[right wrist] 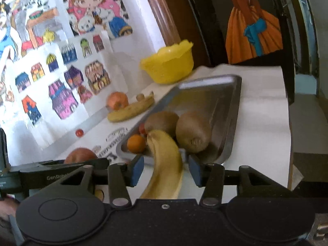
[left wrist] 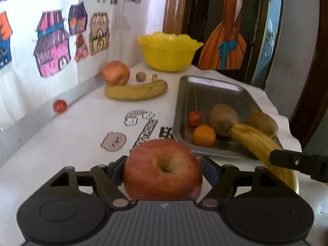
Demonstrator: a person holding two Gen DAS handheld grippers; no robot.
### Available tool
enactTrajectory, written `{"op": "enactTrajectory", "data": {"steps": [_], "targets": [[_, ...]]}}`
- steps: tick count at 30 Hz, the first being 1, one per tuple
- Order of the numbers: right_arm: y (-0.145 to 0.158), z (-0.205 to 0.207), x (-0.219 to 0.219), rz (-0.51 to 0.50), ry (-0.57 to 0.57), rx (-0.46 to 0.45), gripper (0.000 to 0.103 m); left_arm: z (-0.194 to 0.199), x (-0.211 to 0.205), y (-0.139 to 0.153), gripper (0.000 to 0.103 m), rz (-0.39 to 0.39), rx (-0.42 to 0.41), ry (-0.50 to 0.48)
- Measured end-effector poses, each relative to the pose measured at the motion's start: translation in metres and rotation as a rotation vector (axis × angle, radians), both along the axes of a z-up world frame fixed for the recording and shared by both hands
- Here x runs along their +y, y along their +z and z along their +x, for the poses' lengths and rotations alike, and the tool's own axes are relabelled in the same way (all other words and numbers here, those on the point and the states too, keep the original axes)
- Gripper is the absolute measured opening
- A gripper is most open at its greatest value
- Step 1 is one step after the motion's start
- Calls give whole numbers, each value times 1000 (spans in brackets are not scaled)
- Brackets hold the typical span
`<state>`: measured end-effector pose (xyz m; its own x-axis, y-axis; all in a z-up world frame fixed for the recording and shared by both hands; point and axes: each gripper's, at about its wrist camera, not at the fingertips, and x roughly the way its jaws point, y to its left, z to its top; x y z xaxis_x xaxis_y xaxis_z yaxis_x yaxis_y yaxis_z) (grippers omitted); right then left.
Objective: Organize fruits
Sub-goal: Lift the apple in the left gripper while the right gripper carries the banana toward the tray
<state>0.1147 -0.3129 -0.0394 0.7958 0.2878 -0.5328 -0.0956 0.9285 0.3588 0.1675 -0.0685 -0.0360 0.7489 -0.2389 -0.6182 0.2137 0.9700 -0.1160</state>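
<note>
left gripper, lower centre of the left wrist view: blue pads pressed against both flanks of a red apple, which sits stem-hollow up between them; whether it is lifted off the white tabletop cannot be told. right gripper, lower centre of the right wrist view: jaws stand spread either side of a banana, with a clear gap on the left pad and a narrow one on the right; not pinching. the banana's far end rests over the near rim of the metal tray, its near end on the table. tray contents, centre right of the left view: two kiwis, one small orange, one cherry tomato. outstanding on the table, centre left of that view: a second apple, a second banana, a small brown fruit, and a second cherry tomato by the wall. a yellow bowl stands beyond the tray, upper centre; its contents cannot be seen. judgement: the step in hand is moving the gripped apple to the tray, with the banana half placed. the next move calls for carrying the apple over the near rim into the bare far half, clear of the right gripper, and releasing low so that it does not roll; the banana wants nudging fully inside.
</note>
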Motion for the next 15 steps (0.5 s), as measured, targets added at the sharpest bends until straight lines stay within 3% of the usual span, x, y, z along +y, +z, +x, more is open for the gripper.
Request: {"op": "enactTrajectory", "data": {"steps": [7, 9, 15], "targets": [[-5, 6, 13, -41, 29, 43, 49, 3, 1, -1, 75, -5, 8, -1], [-5, 6, 14, -50, 18, 45, 42, 3, 0, -1, 74, 2, 8, -3], [-4, 4, 12, -32, 17, 32, 37, -1, -4, 0, 74, -28, 20, -29]]}}
